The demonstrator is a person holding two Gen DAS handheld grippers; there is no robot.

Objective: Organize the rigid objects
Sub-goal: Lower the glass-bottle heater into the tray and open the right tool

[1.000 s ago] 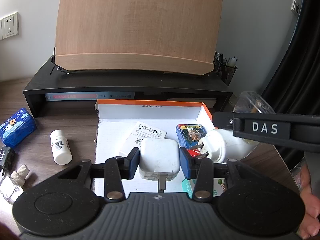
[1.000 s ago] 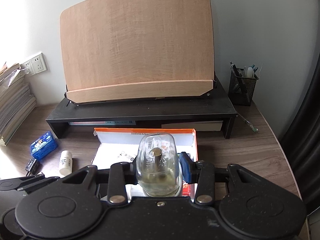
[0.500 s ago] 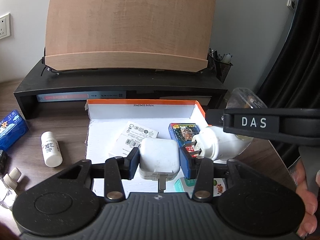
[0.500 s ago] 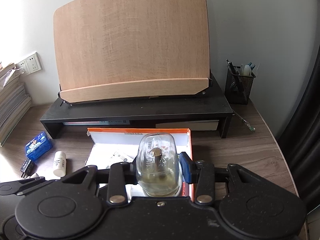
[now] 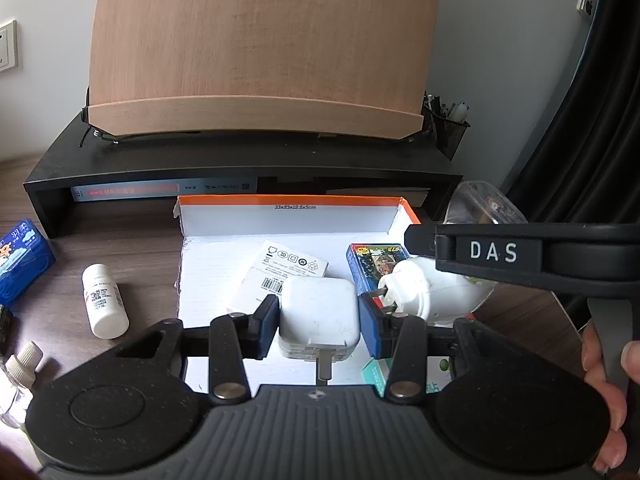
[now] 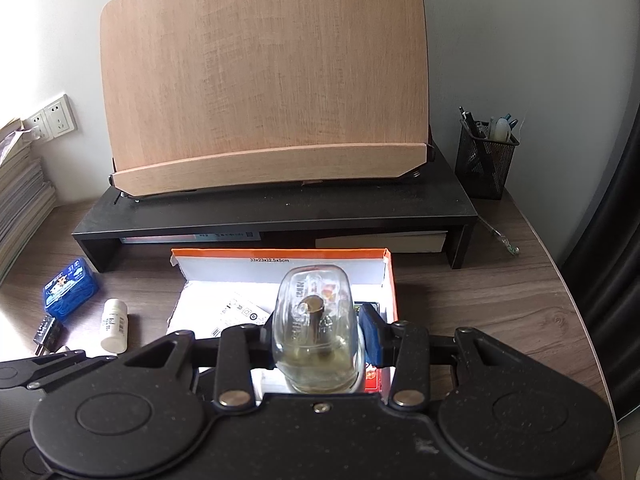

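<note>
My left gripper (image 5: 318, 322) is shut on a white charger cube (image 5: 319, 320), held over the open orange-and-white box (image 5: 288, 216). My right gripper (image 6: 316, 340) is shut on a plug-in device with a clear glass bottle (image 6: 314, 328) and white plug body (image 5: 424, 292); it hangs over the box's right side, close beside the left gripper. In the box lie a white carton (image 5: 280, 272) and a colourful card pack (image 5: 368, 260).
A white pill bottle (image 5: 103, 300), a blue tissue pack (image 5: 22, 256) and small clear bottles (image 5: 16, 376) lie left of the box. A black riser (image 6: 280, 208) with a wooden stand is behind. A mesh pen cup (image 6: 486, 156) stands at the back right.
Both grippers have drifted slightly; the box and desk items shifted a little in view. Both grips are unchanged.
</note>
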